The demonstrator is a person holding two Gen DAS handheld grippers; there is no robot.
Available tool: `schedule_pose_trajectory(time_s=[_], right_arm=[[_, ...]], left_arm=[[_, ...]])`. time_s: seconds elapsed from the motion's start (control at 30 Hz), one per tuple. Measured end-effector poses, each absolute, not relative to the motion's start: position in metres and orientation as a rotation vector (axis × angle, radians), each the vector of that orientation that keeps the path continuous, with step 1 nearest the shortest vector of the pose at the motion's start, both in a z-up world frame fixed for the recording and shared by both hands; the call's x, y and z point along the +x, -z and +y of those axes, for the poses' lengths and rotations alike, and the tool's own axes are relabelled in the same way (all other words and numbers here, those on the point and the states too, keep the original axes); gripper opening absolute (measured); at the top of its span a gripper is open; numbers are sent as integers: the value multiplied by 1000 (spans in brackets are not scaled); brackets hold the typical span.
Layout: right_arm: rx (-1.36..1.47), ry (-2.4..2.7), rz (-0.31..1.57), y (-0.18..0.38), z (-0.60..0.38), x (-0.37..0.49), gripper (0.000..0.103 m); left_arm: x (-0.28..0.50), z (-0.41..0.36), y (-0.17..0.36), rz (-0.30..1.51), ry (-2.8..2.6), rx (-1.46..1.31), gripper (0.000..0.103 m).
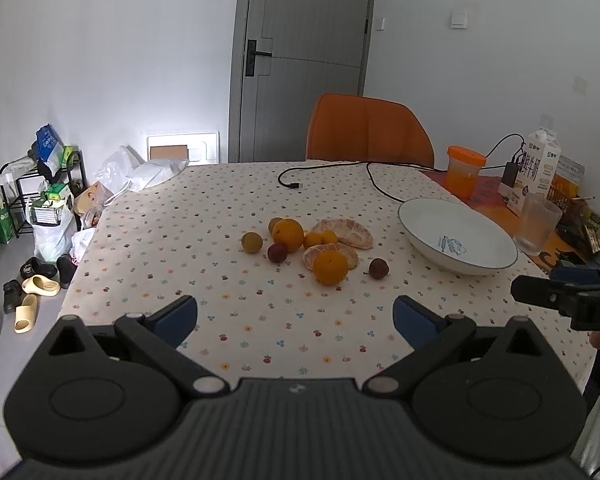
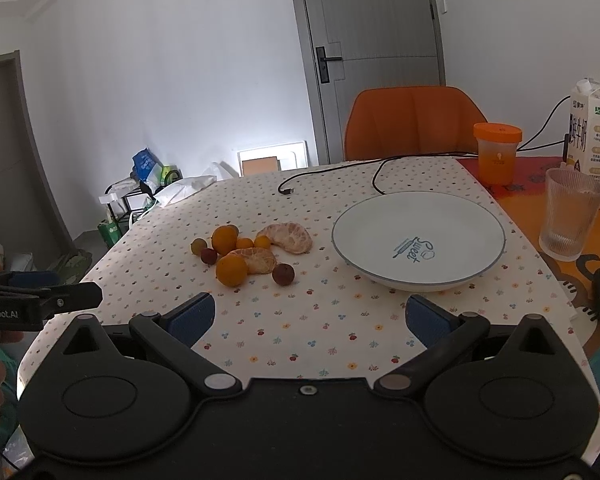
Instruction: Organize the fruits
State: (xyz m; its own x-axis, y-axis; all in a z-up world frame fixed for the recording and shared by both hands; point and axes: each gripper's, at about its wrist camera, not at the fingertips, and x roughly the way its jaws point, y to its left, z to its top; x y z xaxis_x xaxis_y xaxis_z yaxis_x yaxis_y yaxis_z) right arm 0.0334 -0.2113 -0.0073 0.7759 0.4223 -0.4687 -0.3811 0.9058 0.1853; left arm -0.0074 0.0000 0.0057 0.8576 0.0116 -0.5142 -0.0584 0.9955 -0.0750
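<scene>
Both the left gripper (image 1: 296, 318) and right gripper (image 2: 310, 316) hang spread and empty; the round oranges (image 1: 331, 267) could roll off if nudged; peeled segments (image 1: 346, 232) may crush.

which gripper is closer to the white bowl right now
Right. The right gripper hangs open just in front of the white bowl, while the left gripper hangs open facing the fruit pile, with the bowl off to its right.
</scene>
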Motion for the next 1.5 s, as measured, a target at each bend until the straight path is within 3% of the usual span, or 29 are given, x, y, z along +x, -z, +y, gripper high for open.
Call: schedule_pose_trajectory(time_s=[1.5], right_arm=[[99, -450, 522, 7, -215, 35, 103]], left_arm=[[0, 1, -8, 554, -33, -91, 103]])
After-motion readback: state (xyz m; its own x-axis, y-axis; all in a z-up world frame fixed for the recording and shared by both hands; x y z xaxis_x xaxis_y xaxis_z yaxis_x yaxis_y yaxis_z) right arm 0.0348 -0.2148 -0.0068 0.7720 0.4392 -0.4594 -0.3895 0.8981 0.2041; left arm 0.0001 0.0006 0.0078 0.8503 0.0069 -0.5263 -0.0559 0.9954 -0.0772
